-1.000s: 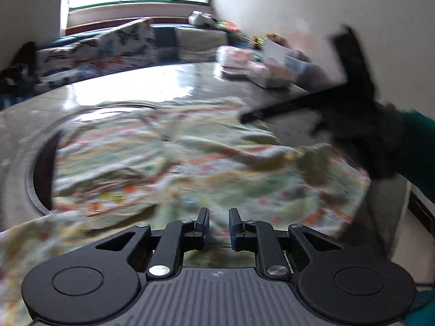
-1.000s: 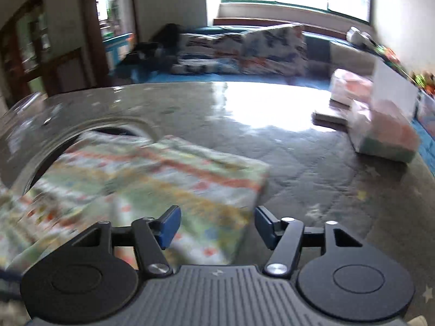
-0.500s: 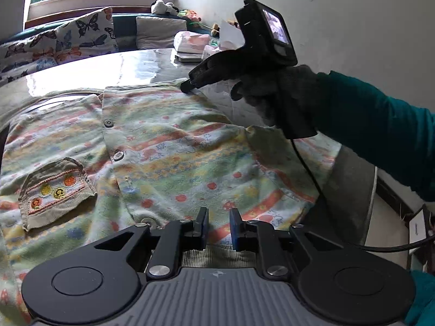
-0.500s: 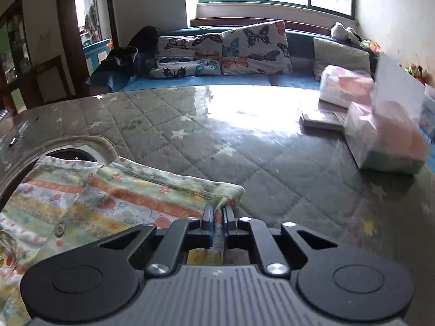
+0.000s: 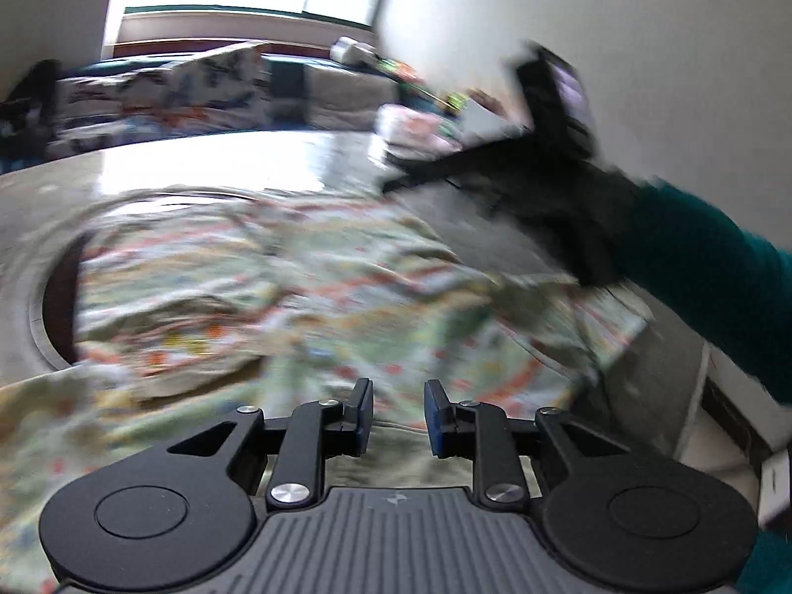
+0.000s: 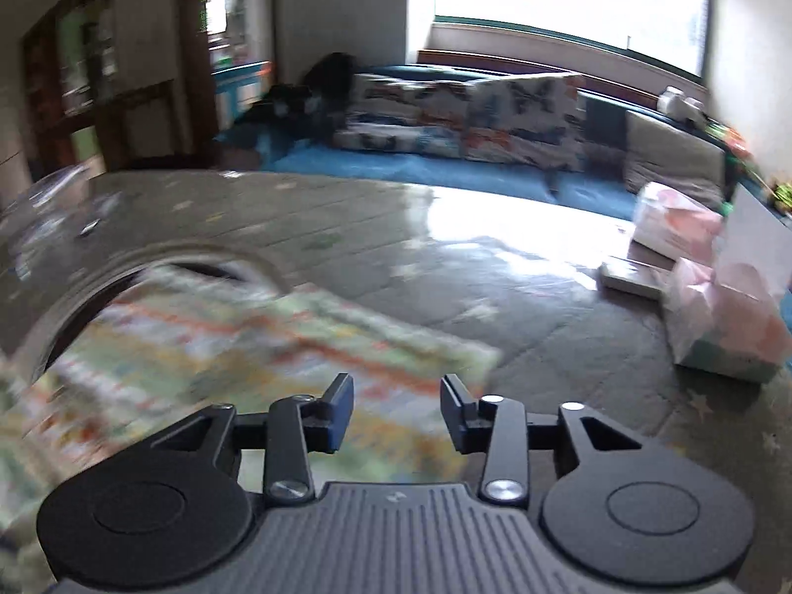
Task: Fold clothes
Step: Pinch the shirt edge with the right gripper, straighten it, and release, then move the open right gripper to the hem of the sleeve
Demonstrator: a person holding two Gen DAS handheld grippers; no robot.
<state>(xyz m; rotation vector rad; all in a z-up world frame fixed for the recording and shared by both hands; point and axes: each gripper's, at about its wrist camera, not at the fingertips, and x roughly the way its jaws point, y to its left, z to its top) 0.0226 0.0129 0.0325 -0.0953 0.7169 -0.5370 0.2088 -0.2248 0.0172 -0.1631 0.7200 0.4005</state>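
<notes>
The left gripper (image 5: 398, 413) hangs with its jaws parted and nothing between them, just above the near part of the garment (image 5: 277, 292). There is one garment, a striped, printed piece lying rumpled on the table (image 5: 208, 168), spreading ahead of this gripper and off to both sides. Its left side lies over a round recess (image 5: 54, 297) in the tabletop; its right edge falls near the table's right border, under the person's teal sleeve (image 5: 713, 277). Beyond the garment's far edge the tabletop is bare up to a sofa (image 5: 168, 94) under the window. Ahead and to the right, the right gripper (image 5: 430, 171) reaches in above the cloth; motion blur hides its jaws in this view.

From its own camera the right gripper (image 6: 396, 411) shows two fingers set apart, gripping nothing, over the garment's (image 6: 257, 346) right-hand part. The cloth's corner lies just ahead and right of the fingertips, and past it the quilted table (image 6: 495, 257) is open ahead. To the right, well apart from the cloth, stand about three pale packages (image 6: 727, 317) and a flat book-like item (image 6: 633, 277); blur makes the count uncertain. Both views are smeared, so fine folds cannot be read.
</notes>
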